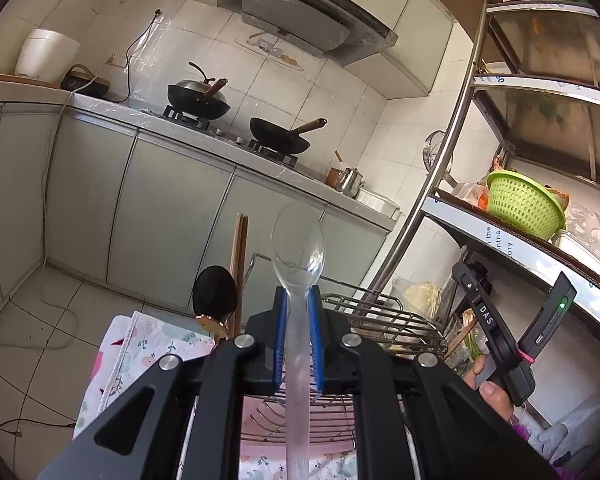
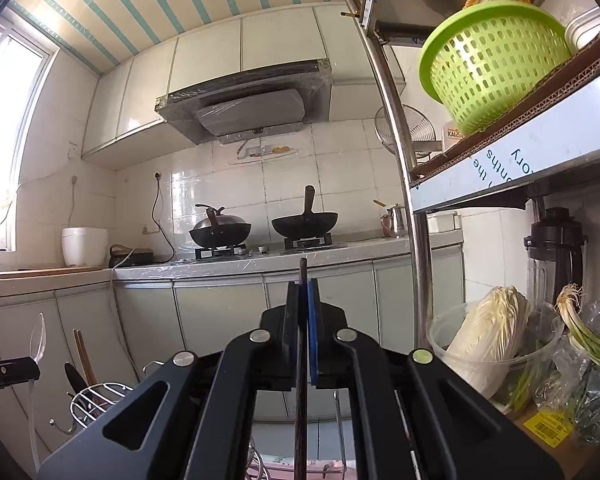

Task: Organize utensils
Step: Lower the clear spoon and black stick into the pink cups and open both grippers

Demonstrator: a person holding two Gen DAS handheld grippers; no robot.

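Nearest the lens, low in the centre of the left wrist view, my left gripper (image 1: 299,300) has its blue pads pressed on the handle of one clear plastic spoon (image 1: 298,240), whose bowl stands upright above the jaws. Just behind it, lower centre, one wire utensil rack (image 1: 384,316) sits on a flowered cloth (image 1: 148,340); at its left side I count one black spoon (image 1: 214,290) and one pair of wooden chopsticks (image 1: 240,248), all standing upright. At the lower right of that frame a hand (image 1: 490,390) holds my other tool.

Low in the centre of the right wrist view, my right gripper (image 2: 303,292) is clamped tight on one thin dark stick (image 2: 302,344), probably a chopstick, that pokes up past the fingertips. To the right, one cabbage (image 2: 486,336) stands in a clear tub, with one green basket (image 2: 492,64) on the metal shelf above it at upper right.

Farther back, mid frame, two black woks (image 2: 305,224) sit on the stove, one of them lidded.
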